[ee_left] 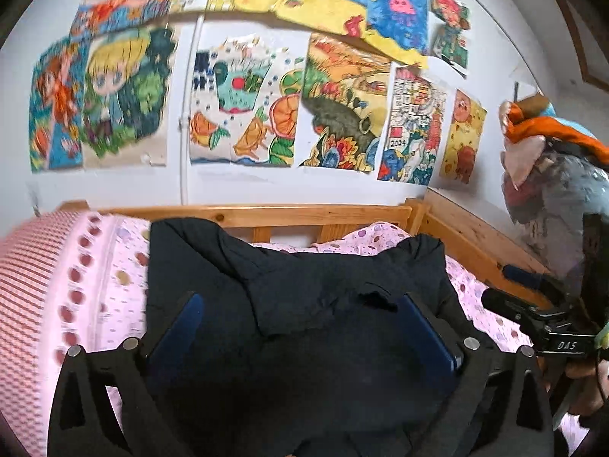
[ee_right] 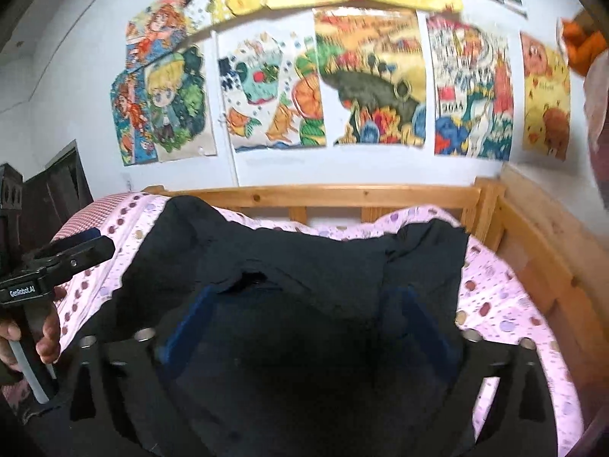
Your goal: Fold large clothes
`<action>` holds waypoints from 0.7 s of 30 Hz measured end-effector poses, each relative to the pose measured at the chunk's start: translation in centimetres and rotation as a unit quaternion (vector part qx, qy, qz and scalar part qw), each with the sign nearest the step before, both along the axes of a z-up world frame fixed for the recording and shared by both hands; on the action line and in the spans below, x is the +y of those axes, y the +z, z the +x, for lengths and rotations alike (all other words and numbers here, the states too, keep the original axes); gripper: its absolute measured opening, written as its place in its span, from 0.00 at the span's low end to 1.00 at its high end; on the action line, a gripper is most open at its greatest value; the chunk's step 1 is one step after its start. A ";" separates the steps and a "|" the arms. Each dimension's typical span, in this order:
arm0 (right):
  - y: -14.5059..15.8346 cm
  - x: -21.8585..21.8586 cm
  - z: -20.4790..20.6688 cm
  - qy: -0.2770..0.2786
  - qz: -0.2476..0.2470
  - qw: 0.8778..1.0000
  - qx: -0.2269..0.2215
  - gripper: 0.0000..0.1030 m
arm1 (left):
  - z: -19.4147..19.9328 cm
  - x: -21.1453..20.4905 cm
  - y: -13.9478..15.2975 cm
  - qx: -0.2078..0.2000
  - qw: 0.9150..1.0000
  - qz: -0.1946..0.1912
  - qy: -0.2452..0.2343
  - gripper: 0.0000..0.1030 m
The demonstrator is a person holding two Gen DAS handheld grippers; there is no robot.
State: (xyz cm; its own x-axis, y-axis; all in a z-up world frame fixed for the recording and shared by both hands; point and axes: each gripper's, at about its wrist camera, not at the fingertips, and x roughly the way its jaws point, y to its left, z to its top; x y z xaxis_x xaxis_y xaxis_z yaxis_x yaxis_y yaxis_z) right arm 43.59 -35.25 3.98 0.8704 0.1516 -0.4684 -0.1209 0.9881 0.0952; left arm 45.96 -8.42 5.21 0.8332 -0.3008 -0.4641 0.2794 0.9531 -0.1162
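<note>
A large dark navy garment [ee_left: 304, 285] lies spread on a pink dotted bedsheet [ee_left: 114, 266]. It also shows in the right wrist view [ee_right: 304, 266]. My left gripper [ee_left: 300, 323] hovers over the near part of the garment with its blue-padded fingers [ee_left: 179, 327] wide apart and nothing between them. My right gripper [ee_right: 308, 323] is also open, its fingers [ee_right: 186, 323] spread above the dark cloth. The right gripper appears at the right edge of the left wrist view [ee_left: 533, 304]. The left gripper appears at the left edge of the right wrist view [ee_right: 68, 255].
A wooden bed rail [ee_left: 266, 213] runs along the far side and right side [ee_right: 533, 247] of the bed. A red striped pillow [ee_left: 23, 285] lies at the left. Colourful drawings [ee_left: 247, 103] cover the white wall. Stuffed items [ee_left: 552, 171] hang at the right.
</note>
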 end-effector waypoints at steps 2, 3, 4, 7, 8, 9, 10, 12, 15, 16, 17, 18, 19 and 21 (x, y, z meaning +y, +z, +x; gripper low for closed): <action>1.2 0.6 -1.9 0.002 -0.014 1.000 -0.006 0.98 | -2.1 -0.2 1.3 -0.003 1.000 0.015 -0.002 1.00; 2.0 1.0 -3.3 0.003 -0.020 1.000 -0.011 0.98 | -3.1 -0.2 1.8 -0.006 1.000 0.020 -0.004 1.00; 2.7 1.3 -4.5 0.003 -0.027 0.999 -0.018 0.98 | -4.2 -0.2 2.3 -0.009 1.000 0.024 -0.004 1.00; 4.6 1.9 -7.9 -0.001 -0.041 0.999 -0.028 0.98 | -8.0 -0.2 4.1 -0.029 0.999 0.040 -0.006 1.00; 5.2 2.0 -8.9 0.001 -0.042 0.999 -0.032 0.98 | -9.1 -0.2 4.6 -0.037 0.998 0.045 -0.006 1.00; 5.7 2.1 -9.7 0.002 -0.043 0.998 -0.035 0.98 | -10.2 -0.2 5.1 -0.040 0.998 0.048 -0.009 1.00; 6.5 2.5 -11.2 0.005 -0.048 0.998 -0.041 0.98 | -11.1 -0.2 5.5 -0.041 0.998 0.050 -0.012 1.00; 7.6 2.9 -13.3 0.015 -0.056 0.997 -0.047 0.98 | -12.9 0.0 6.4 -0.044 0.997 0.055 -0.017 1.00; 8.7 3.8 -16.3 0.034 -0.070 0.996 -0.050 0.98 | -15.9 0.1 7.5 -0.052 0.996 0.062 -0.027 1.00; 8.9 4.2 -17.3 0.041 -0.075 0.995 -0.050 0.98 | -17.0 0.2 7.8 -0.058 0.996 0.063 -0.032 1.00; 9.1 4.5 -18.2 0.048 -0.081 0.994 -0.050 0.98 | -18.0 0.2 8.1 -0.061 0.995 0.066 -0.037 1.00; 9.1 4.8 -18.8 0.052 -0.086 0.994 -0.049 0.98 | -18.8 0.2 8.2 -0.063 0.995 0.068 -0.041 1.00; 9.3 5.1 -20.0 0.059 -0.092 0.993 -0.048 0.98 | -19.7 0.3 8.2 -0.064 0.994 0.072 -0.045 1.00; 9.4 5.4 -21.3 0.066 -0.096 0.992 -0.044 0.98 | -21.1 0.4 8.2 -0.064 0.994 0.079 -0.048 1.00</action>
